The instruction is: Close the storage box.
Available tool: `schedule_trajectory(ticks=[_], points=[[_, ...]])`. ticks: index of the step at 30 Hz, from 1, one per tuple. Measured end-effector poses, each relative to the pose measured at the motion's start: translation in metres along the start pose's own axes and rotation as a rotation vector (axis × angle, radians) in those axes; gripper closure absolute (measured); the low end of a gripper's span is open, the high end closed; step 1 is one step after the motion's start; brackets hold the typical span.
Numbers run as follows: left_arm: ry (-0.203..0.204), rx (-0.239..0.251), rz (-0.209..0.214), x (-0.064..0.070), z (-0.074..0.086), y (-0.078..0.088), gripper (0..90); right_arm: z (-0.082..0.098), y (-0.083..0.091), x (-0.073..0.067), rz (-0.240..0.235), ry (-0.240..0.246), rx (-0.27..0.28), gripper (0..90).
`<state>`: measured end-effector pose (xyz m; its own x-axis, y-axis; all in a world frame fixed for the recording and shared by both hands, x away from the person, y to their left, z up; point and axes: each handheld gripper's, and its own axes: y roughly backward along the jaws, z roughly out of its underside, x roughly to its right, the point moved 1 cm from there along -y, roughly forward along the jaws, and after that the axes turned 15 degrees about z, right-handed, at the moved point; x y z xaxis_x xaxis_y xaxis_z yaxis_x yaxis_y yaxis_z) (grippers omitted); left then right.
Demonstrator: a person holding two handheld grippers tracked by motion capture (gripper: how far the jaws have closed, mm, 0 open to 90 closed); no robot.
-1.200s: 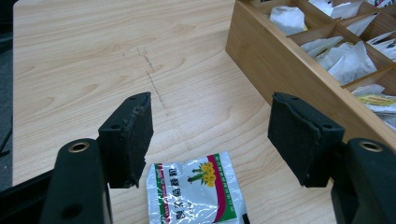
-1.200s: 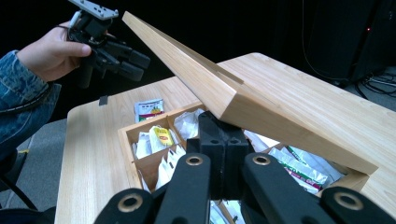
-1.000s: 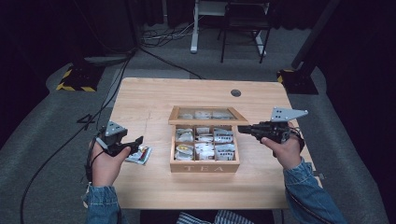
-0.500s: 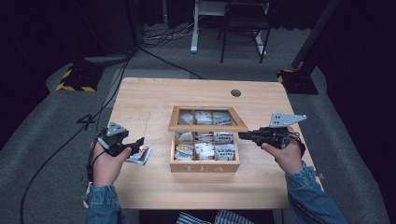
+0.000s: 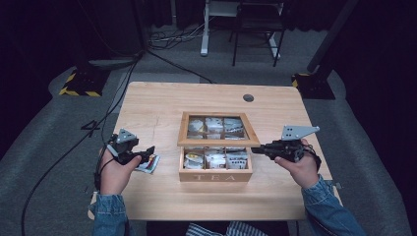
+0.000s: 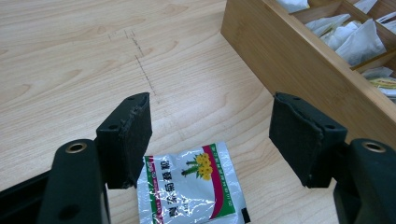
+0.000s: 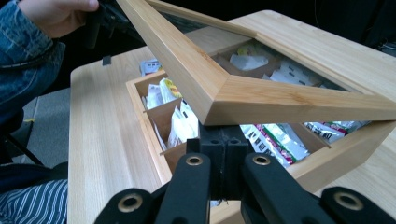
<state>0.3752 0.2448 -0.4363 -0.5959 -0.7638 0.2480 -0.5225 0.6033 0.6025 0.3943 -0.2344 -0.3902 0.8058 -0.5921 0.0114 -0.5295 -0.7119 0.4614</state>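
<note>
A wooden tea box (image 5: 215, 176) marked TEA stands mid-table, its compartments full of tea bags. Its glass-framed lid (image 5: 216, 143) hangs half raised over it. My right gripper (image 5: 255, 147) is shut, and its tips sit under the lid's right front corner. In the right gripper view the lid (image 7: 280, 100) rests on top of the shut right gripper (image 7: 223, 135), above the box (image 7: 140, 112). My left gripper (image 5: 150, 151) stands open to the left of the box, just over a silver tea packet (image 5: 149, 164). In the left gripper view the packet (image 6: 191, 191) lies flat on the wood below the open left gripper (image 6: 210, 116), untouched.
The box's side wall (image 6: 289, 60) runs close on the right of the left gripper. A round cable hole (image 5: 248, 98) sits in the table near its far edge. Beyond the table are a chair (image 5: 255, 29) and floor cables (image 5: 167, 39).
The lid's free edge has come a little lower over the box, and the right gripper beneath it has sunk with it. The left gripper has stayed over the packet.
</note>
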Motion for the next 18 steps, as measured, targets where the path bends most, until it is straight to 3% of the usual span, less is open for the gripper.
schedule_trajectory(ticks=[7, 18], points=[[0.013, 0.002, -0.010, -0.003, 0.002, -0.001, 29.8, 0.003, -0.001, -0.006, 0.028, 0.047, -0.036, 90.0], [0.026, 0.002, -0.012, -0.005, 0.004, -0.002, 29.7, 0.012, -0.004, -0.011, 0.032, 0.070, -0.085, 90.0]])
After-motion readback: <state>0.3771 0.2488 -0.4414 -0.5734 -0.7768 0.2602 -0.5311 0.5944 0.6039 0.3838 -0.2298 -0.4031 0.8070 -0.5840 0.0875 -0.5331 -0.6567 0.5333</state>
